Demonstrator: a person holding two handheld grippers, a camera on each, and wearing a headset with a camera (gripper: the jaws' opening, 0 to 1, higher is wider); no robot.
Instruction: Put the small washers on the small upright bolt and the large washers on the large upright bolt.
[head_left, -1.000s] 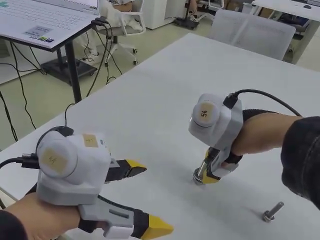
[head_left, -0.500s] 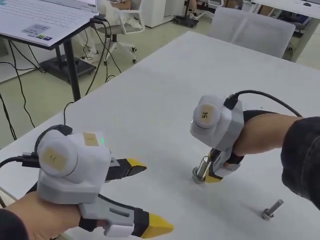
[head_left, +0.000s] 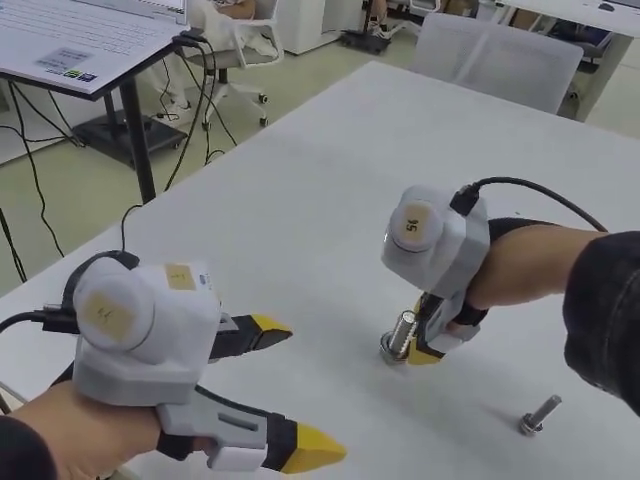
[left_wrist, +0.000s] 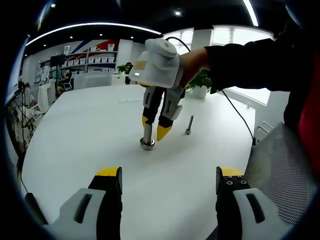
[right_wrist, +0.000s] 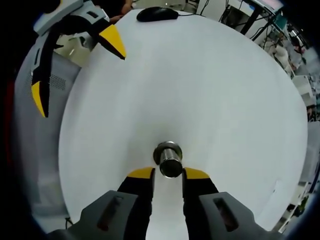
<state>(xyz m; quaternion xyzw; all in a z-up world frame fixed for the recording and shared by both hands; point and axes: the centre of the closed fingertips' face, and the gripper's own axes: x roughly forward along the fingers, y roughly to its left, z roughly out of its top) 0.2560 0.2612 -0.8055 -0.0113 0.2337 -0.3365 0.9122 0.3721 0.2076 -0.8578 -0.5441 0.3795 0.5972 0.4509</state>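
Observation:
The large bolt (head_left: 401, 334) stands upright on the white table (head_left: 330, 190), with a wider ring at its base. My right gripper (head_left: 418, 350) points down right beside it. From above, the bolt's top (right_wrist: 170, 162) sits between the yellow tips of my right gripper (right_wrist: 169, 174), whose jaws are a narrow gap apart and hold nothing. The small bolt (head_left: 540, 412) lies tilted on the table to the right, also seen as the small bolt (left_wrist: 190, 125). My left gripper (head_left: 292, 388) hovers open and empty at the near left. No loose washers are visible.
A table with a laptop (head_left: 80, 40) and hanging cables stands at the far left. A grey chair (head_left: 495, 60) is behind the table's far edge. A black mouse (right_wrist: 157, 13) lies on the table. The left gripper (right_wrist: 75, 70) shows at the upper left of the right gripper view.
My right gripper has shifted slightly right and up from the large bolt, so more of its shaft shows and it stands upright. The left gripper has stayed put.

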